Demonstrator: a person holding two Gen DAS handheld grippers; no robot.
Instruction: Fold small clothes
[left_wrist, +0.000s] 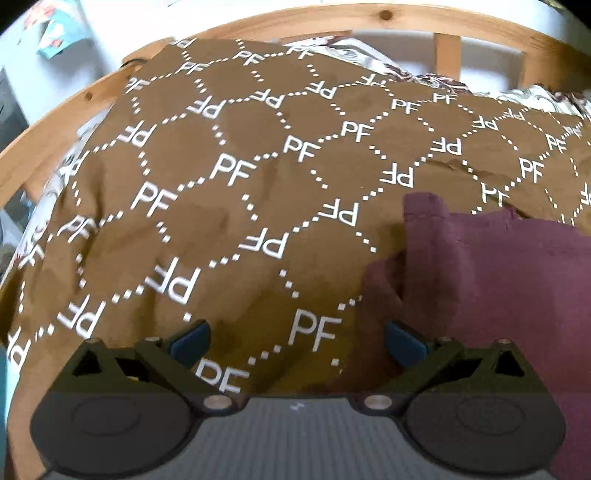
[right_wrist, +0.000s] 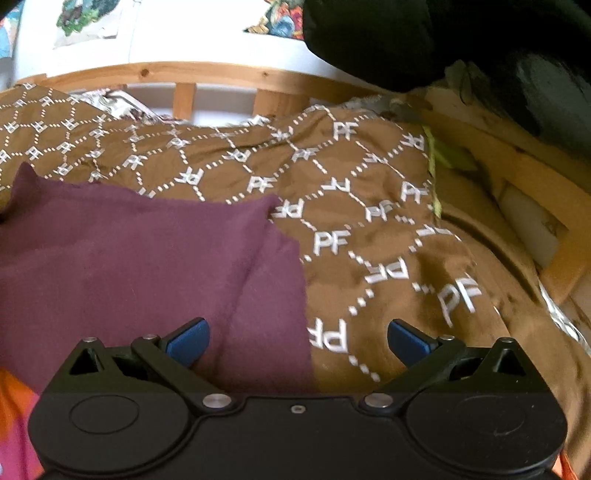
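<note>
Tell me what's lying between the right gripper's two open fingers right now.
In the right wrist view, the right gripper spans the maroon garment's right edge and the brown PF-patterned cover beside it.

A bed with a pine frame (left_wrist: 258, 22) carries everything. A brown cover (left_wrist: 221, 206) printed with white "PF" letters and dotted lines is spread over it, a little rumpled. A maroon garment (right_wrist: 140, 258) lies on the cover.

A maroon garment (right_wrist: 147, 258) lies partly folded, rumpled, on the bed.
</note>
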